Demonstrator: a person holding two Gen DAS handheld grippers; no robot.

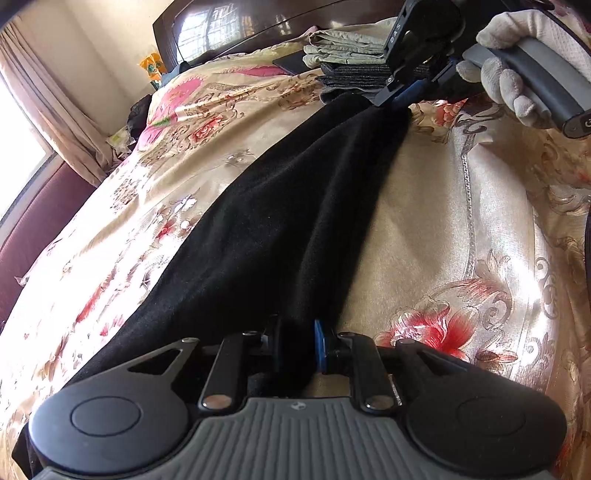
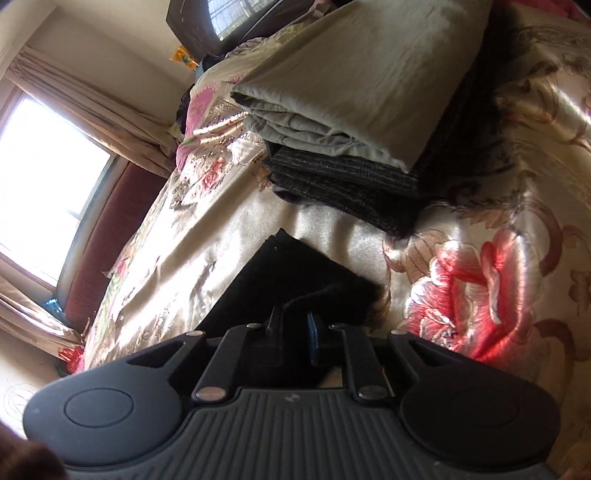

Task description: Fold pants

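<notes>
Black pants (image 1: 288,221) stretch in a long band above the floral bedspread (image 1: 443,221). My left gripper (image 1: 298,343) is shut on their near end at the bottom of the left wrist view. My right gripper (image 1: 393,101), held by a gloved hand (image 1: 509,70), is shut on their far end at the top right. In the right wrist view the right gripper (image 2: 295,332) pinches a corner of the black pants (image 2: 291,280) just above the bedspread (image 2: 221,236).
A stack of folded clothes, khaki (image 2: 354,74) on top of dark grey (image 2: 351,184), lies on the bed just beyond the right gripper; it also shows in the left wrist view (image 1: 351,55). A dark headboard (image 1: 258,22), curtains (image 1: 55,103) and a window stand behind.
</notes>
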